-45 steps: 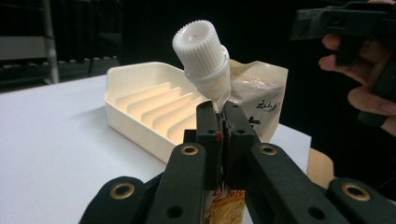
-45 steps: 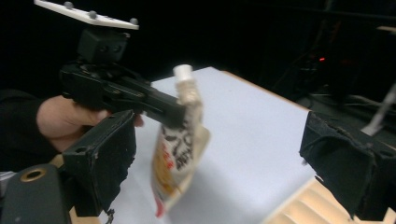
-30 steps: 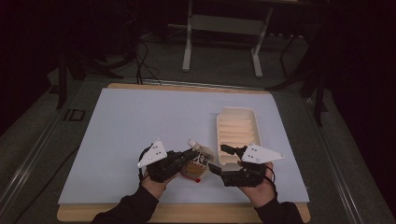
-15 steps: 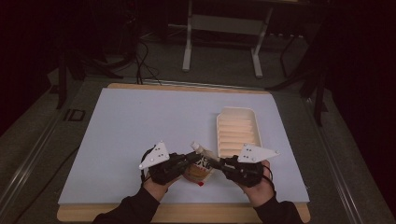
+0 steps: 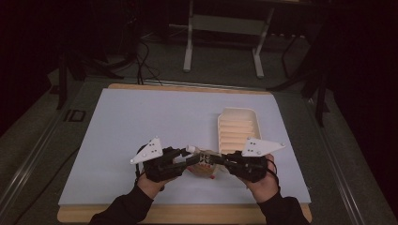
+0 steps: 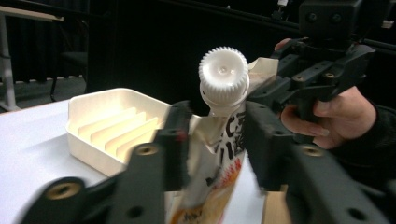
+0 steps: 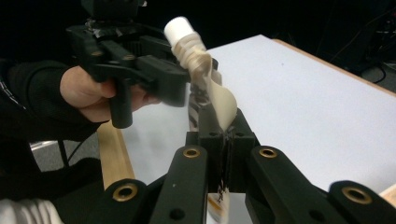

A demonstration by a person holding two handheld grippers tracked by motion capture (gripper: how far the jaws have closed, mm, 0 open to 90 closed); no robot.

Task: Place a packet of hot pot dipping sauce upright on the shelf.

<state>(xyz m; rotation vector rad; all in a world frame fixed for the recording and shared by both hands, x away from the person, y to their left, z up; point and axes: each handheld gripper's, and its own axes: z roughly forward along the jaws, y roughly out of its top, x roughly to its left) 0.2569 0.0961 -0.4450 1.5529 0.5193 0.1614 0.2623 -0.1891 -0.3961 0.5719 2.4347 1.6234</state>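
Pouch point(image 6: 219, 154) with white screw cap point(image 6: 223, 74) held upright between both hands, low over the near edge of the surface point(image 5: 141, 117). Right gripper point(image 7: 224, 140) jaws pressed together on the pouch edge, likely steadying it. Left gripper point(image 6: 212, 135) jaws have just been spreading, flanking the neck below the cap without pressing. Ribbed tray point(image 5: 237, 126) just behind, likely the destination.

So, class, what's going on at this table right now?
A person holds a spouted pouch between two tongs over the table. The right tongs are shut on the pouch's edge. The left tongs have just been opening and flank its neck below the white cap. A ridged tray sits beside them.
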